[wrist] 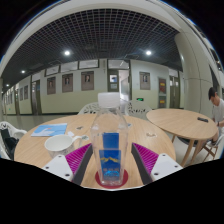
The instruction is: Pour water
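A clear water bottle [111,150] with a blue label and a white cap stands upright between my fingers, over a round wooden table [35,148]. My gripper [112,160] is shut on it, with the magenta pads [80,158] pressed against both of its sides. A red ring [111,183] shows around the bottle's base. A white cup [58,143] sits on the table to the left, just beyond the left finger.
A blue flat item [50,129] lies at the table's far left. White chairs [92,107] stand behind the table. A second round wooden table [185,122] is to the right, with a person [216,105] seated at it.
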Motion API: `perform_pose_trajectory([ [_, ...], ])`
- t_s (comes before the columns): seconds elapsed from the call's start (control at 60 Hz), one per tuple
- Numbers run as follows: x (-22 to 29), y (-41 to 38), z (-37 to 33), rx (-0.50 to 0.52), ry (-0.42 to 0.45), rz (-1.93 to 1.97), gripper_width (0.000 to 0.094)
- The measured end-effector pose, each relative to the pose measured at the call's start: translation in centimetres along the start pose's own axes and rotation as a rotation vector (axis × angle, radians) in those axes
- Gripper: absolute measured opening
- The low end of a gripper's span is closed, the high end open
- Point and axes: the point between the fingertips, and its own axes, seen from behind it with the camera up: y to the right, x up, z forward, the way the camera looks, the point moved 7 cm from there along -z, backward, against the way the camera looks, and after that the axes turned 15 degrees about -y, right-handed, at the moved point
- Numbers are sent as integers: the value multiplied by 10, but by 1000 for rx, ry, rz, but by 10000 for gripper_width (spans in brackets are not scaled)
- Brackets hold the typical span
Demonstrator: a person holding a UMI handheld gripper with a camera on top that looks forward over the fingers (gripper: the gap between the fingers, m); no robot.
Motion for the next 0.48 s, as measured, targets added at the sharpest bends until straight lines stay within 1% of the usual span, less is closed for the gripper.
perform_pose_trajectory([
  [0.067, -1, 1, -20, -9, 14, -7, 849],
  [0.183, -16, -4, -65, -1, 9, -14, 847],
  [0.267, -34, -17, -100, 44, 1, -17, 848],
  [0.283, -28, -8, -94, 57, -1, -20, 848],
  [0.3, -31, -19, -102, 66, -2, -18, 847],
  [0.317, -44, -24, -122, 76, -1, -16, 848],
  [0.383, -61, -36, -148, 119, -4, -3, 846],
  [0.4, -55, -38, -141, 134, -4, -2, 848],
  [0.433, -68, -48, -159, 165, -7, 1, 846],
  [0.483, -76, -56, -165, 208, -1, 1, 848],
])
